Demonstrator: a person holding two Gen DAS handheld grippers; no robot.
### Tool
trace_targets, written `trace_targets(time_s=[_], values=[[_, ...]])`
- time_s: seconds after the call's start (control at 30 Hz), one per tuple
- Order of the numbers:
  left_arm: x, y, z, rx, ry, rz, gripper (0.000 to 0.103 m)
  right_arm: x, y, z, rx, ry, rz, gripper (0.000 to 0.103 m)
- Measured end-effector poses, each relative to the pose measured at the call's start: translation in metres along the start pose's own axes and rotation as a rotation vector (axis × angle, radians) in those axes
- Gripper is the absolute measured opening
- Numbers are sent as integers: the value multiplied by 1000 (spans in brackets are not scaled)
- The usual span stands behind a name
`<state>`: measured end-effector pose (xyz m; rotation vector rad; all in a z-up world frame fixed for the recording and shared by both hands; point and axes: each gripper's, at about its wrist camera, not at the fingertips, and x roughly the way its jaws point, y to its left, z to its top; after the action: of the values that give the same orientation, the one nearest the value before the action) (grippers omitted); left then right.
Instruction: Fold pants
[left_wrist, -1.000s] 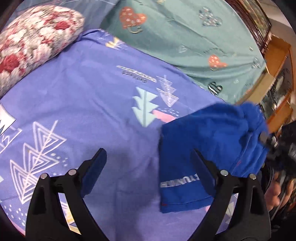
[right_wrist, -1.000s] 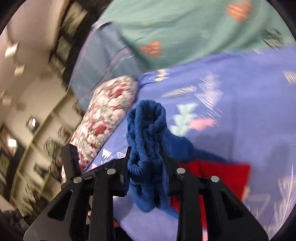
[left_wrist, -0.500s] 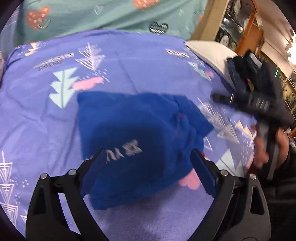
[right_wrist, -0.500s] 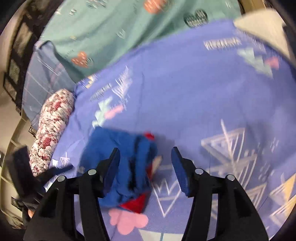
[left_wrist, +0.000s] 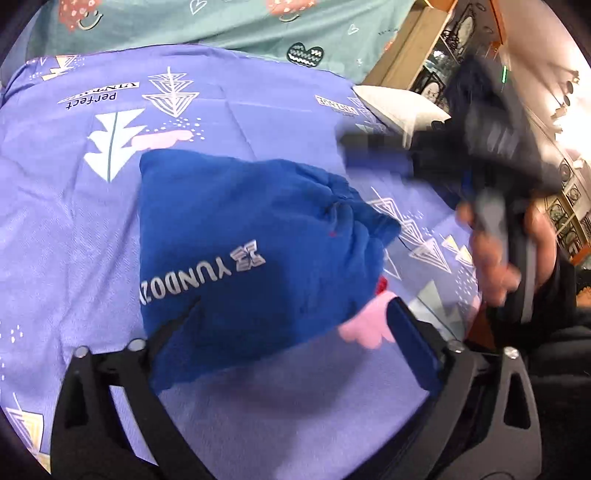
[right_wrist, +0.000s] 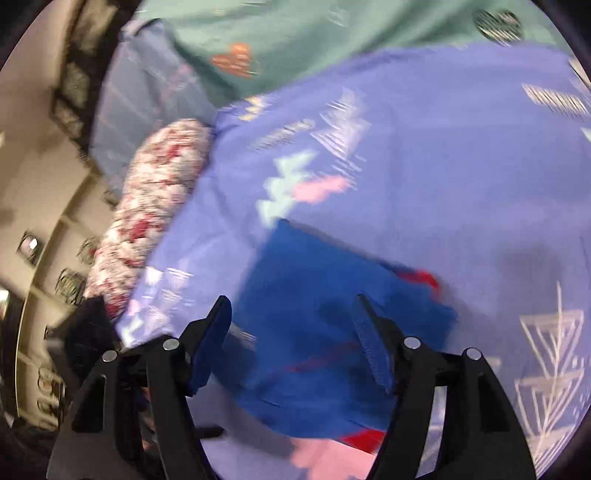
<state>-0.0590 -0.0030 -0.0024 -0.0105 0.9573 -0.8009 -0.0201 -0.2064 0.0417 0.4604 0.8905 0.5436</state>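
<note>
The right gripper (left_wrist: 376, 151) is a dark smear in the left wrist view, and the hand (left_wrist: 495, 254) holding it is fuzzy too. The whole right wrist view is smeared, so the words on the purple bedsheet (right_wrist: 424, 147) cannot be read. The left gripper's left finger (left_wrist: 166, 332) covers the last white letters on the blue pants (left_wrist: 240, 240).

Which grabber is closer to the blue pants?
Left, though it's close. The left gripper hangs open right at the blue pants' near edge. The right gripper, just opening, hovers over them without pressing.
</note>
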Motion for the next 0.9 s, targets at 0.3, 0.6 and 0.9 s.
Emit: trace_targets(time_s=[0.3,0.6,0.9], values=[[21,9,-17,-20,42,8,101,139,-27,15,156,293,14,66],[-23,73,24,-152,-44,-66,101,-25,-37,-4,93,37,-119,102],[61,109,51,-260,161,-174,101,24,-82,-67,245,184,39,102]])
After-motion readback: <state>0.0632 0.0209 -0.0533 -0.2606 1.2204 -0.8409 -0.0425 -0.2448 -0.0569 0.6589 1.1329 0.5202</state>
